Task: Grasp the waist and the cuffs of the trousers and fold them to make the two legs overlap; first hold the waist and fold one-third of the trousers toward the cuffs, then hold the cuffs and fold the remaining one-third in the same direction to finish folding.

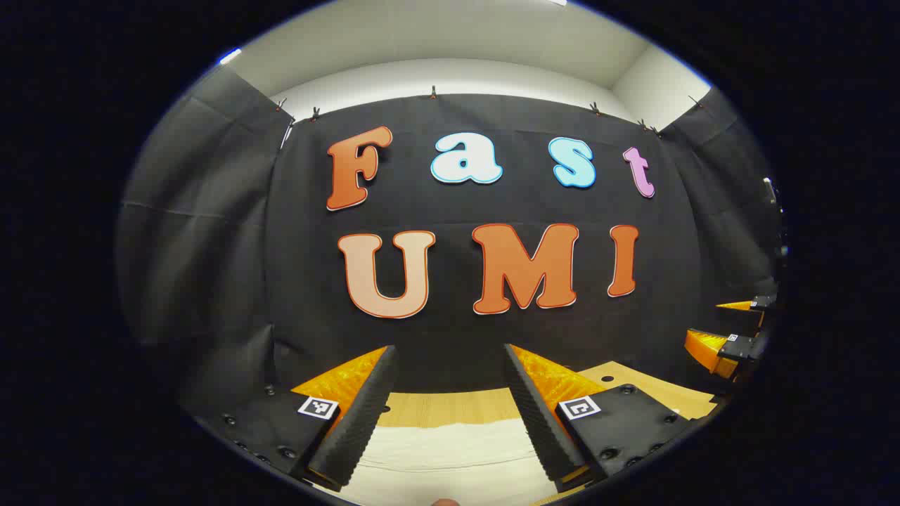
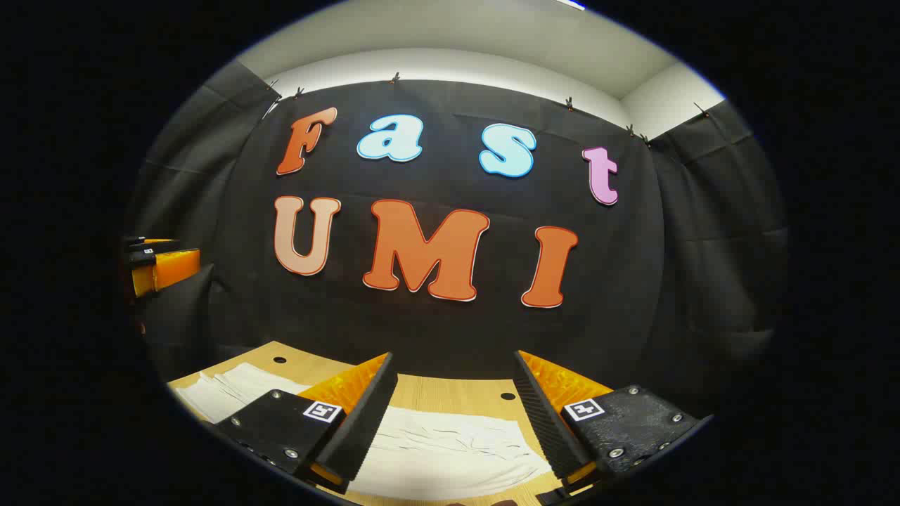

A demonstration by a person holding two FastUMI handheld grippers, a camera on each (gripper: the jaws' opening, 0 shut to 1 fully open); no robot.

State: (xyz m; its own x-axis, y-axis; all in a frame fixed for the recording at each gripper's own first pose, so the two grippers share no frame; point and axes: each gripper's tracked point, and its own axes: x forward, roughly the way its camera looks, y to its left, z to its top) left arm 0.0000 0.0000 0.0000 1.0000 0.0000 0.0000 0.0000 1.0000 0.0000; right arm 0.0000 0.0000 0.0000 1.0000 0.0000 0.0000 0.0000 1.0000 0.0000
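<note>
We hold the left gripper (image 1: 446, 372) and right gripper (image 2: 453, 376) released, fingers spread, above white trousers (image 2: 450, 450) on the wooden table (image 2: 450, 390).

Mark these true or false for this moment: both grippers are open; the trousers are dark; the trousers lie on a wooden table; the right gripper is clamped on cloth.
1. Both grippers, left gripper and right gripper, are open. True.
2. The trousers are dark. False: they are white.
3. The trousers lie on a wooden table. True.
4. The right gripper is clamped on cloth. False: its fingers stand apart above the trousers, holding nothing.
</note>
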